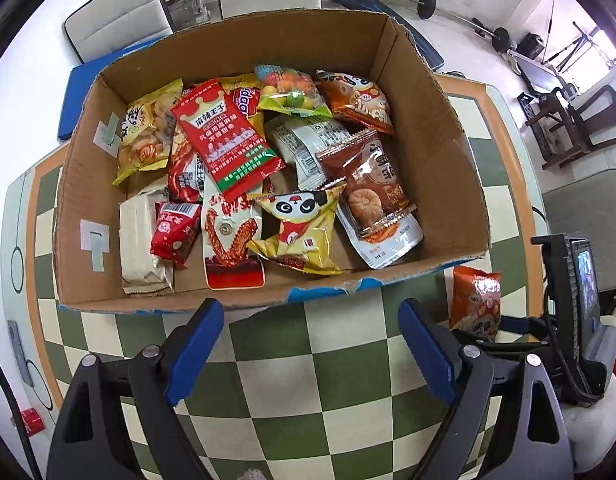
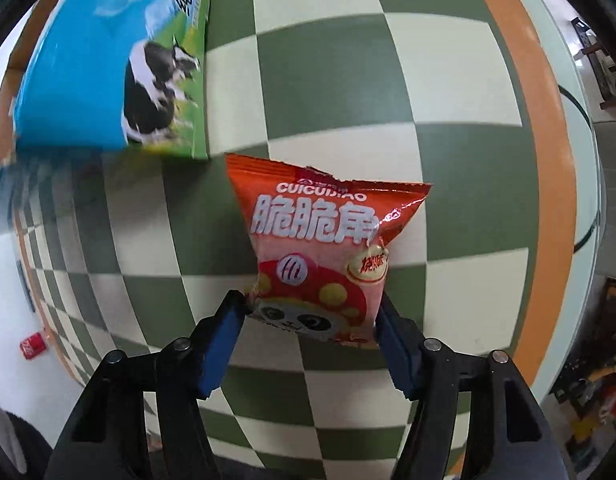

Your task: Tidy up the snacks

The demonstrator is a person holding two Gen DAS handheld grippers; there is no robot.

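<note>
An open cardboard box (image 1: pixel 440 152) holds several snack packets, among them a red packet (image 1: pixel 223 140), a yellow panda bag (image 1: pixel 303 228) and a brown biscuit packet (image 1: pixel 372 184). My left gripper (image 1: pixel 312 344) is open and empty, just in front of the box's near wall. My right gripper (image 2: pixel 310 316) is shut on the lower end of an orange-red panda snack bag (image 2: pixel 316 236), its fingers pressing both sides. The same bag shows in the left wrist view (image 1: pixel 474 300), right of the box on the checkered table (image 1: pixel 308 380).
The box's outer side, blue with a cow print (image 2: pixel 107 64), stands left of the held bag. A small red can (image 2: pixel 31 346) lies on the floor to the left. Chairs (image 1: pixel 119 12) and gym weights (image 1: pixel 428 4) stand beyond the table.
</note>
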